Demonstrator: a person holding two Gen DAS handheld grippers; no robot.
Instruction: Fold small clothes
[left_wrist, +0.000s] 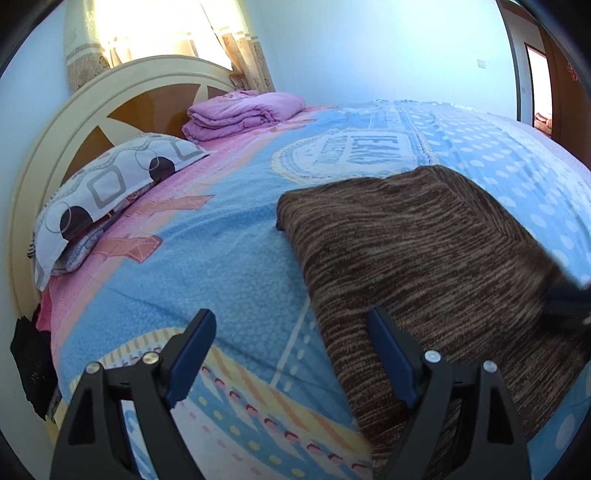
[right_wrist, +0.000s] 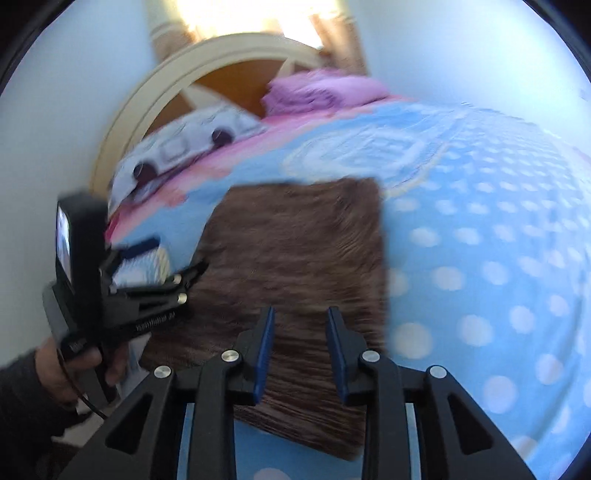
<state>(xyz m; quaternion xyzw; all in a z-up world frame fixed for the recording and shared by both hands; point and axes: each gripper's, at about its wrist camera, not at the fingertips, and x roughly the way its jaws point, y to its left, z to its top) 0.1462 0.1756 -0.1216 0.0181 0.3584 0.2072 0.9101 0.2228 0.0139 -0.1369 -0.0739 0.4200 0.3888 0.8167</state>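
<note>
A brown striped knit garment (left_wrist: 424, 258) lies folded in a rough rectangle on the blue and pink bedspread (left_wrist: 221, 266). My left gripper (left_wrist: 290, 314) is open wide just above the bed at the garment's left edge, with its right finger over the knit and nothing between the pads. The right wrist view is blurred and shows the garment (right_wrist: 295, 240) directly ahead. My right gripper (right_wrist: 301, 312) hovers over its near part, jaws a little apart and nothing pinched. To the left, a hand (right_wrist: 74, 365) holds the left gripper (right_wrist: 173, 254). The right gripper (left_wrist: 569, 302) is a blur at the right edge of the left wrist view.
A patterned pillow (left_wrist: 103, 199) and a folded purple blanket (left_wrist: 243, 112) lie by the cream headboard (left_wrist: 44, 155). A dark cloth (left_wrist: 29, 362) hangs at the bed's left side. An open doorway (left_wrist: 539, 81) is at the far right. Polka-dot bedspread (right_wrist: 498, 258) extends to the right.
</note>
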